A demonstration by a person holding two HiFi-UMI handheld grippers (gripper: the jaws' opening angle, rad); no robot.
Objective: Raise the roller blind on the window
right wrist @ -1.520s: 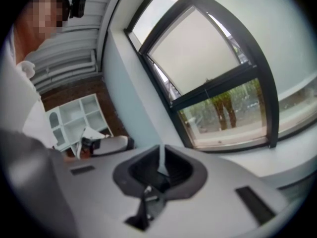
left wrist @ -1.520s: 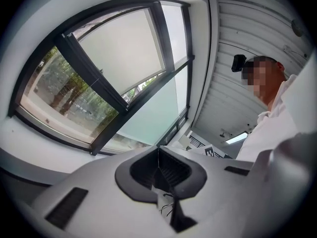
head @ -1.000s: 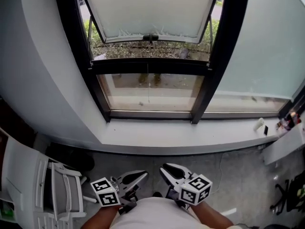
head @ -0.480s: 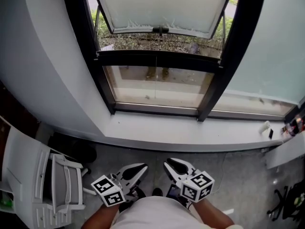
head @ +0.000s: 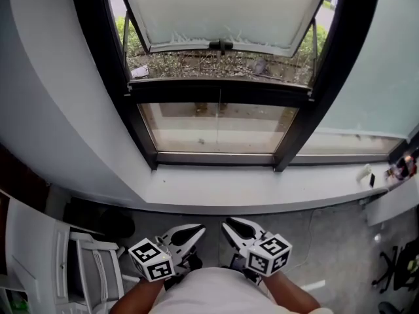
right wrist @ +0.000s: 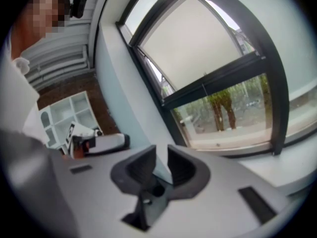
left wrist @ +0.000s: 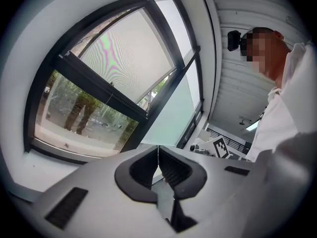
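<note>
1. Both grippers have come a little nearer to the window (head: 219,90) than before.
2. The left gripper (head: 196,229) is low and near, by the person's body. Its jaws are pressed together with nothing in them.
3. The right gripper (head: 229,226) is just beside it. Its jaws are a little apart and hold nothing.
4. The roller blind (head: 222,8) is far off, over the top part of the window, well apart from both grippers.
5. A white chair (head: 98,267) stands near on the left.
</note>
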